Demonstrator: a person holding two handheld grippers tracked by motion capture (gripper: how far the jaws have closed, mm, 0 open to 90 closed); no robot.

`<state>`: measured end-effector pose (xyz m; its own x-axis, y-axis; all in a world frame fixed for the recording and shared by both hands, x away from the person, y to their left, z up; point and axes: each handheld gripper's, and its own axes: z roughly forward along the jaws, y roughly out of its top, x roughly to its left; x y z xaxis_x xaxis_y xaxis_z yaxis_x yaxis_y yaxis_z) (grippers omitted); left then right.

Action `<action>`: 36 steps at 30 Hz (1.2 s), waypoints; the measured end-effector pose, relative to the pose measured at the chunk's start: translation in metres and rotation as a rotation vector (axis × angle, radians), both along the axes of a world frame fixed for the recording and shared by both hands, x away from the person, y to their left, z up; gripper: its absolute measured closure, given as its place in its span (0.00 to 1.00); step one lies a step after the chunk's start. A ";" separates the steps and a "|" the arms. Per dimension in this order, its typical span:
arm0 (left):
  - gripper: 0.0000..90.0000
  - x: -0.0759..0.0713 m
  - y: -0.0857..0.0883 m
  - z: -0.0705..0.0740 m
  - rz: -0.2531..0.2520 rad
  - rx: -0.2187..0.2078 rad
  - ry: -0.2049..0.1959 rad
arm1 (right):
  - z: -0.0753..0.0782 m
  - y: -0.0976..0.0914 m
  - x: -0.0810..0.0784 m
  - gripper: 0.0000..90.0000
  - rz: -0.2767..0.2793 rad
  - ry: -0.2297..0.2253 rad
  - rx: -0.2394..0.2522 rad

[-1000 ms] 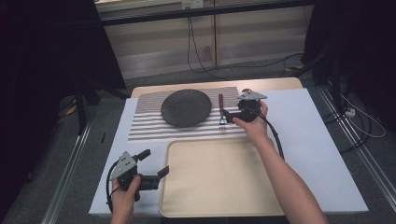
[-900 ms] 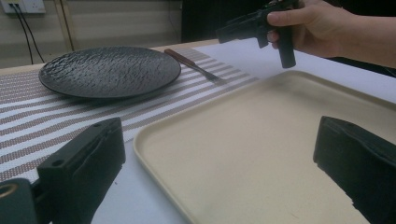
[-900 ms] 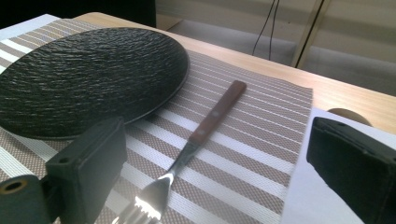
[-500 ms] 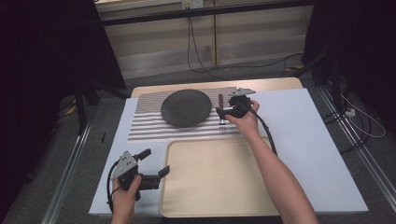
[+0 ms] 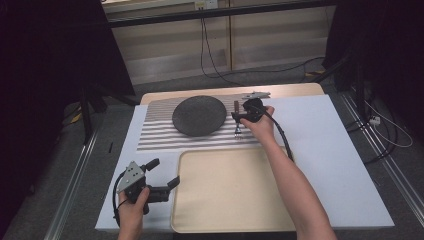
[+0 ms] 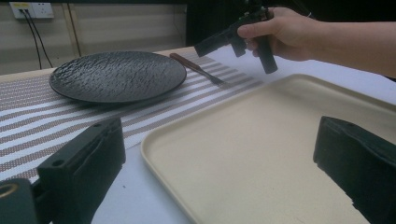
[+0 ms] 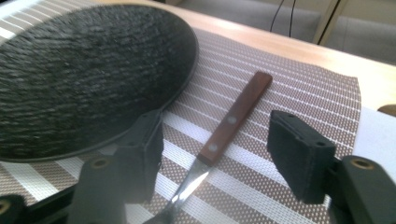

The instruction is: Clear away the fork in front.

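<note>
Our right tongs (image 7: 215, 158) have just been closing astride one fork (image 7: 219, 135), pads not yet touching it. The fork lies on the striped mat (image 5: 160, 132), just beside one black plate (image 5: 199, 115). One beige tray (image 5: 230, 192) lies nearer. Left tongs (image 5: 165, 175) hang released over the tabletop (image 5: 330, 150).

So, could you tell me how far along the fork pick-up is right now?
Nothing is moved yet: the fork lies flat on the striped mat beside the black plate. In hand: the right gripper straddles its handle, jaws just closing but not touching. Left: grip, lift and place it. The tray is bare; the left gripper waits open.
</note>
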<state>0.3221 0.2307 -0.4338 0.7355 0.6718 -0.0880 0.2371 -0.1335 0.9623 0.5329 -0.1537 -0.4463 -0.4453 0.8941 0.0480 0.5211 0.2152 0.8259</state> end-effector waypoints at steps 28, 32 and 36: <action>0.03 0.001 -0.003 -0.001 -0.009 0.017 0.003 | -0.016 0.004 0.020 0.86 -0.017 0.169 -0.032; 0.03 0.001 -0.003 -0.001 -0.005 0.019 0.008 | -0.011 -0.002 0.015 0.87 0.007 0.211 -0.051; 0.03 0.001 -0.004 -0.001 -0.016 0.025 0.007 | -0.010 -0.011 0.005 0.87 0.031 0.217 -0.064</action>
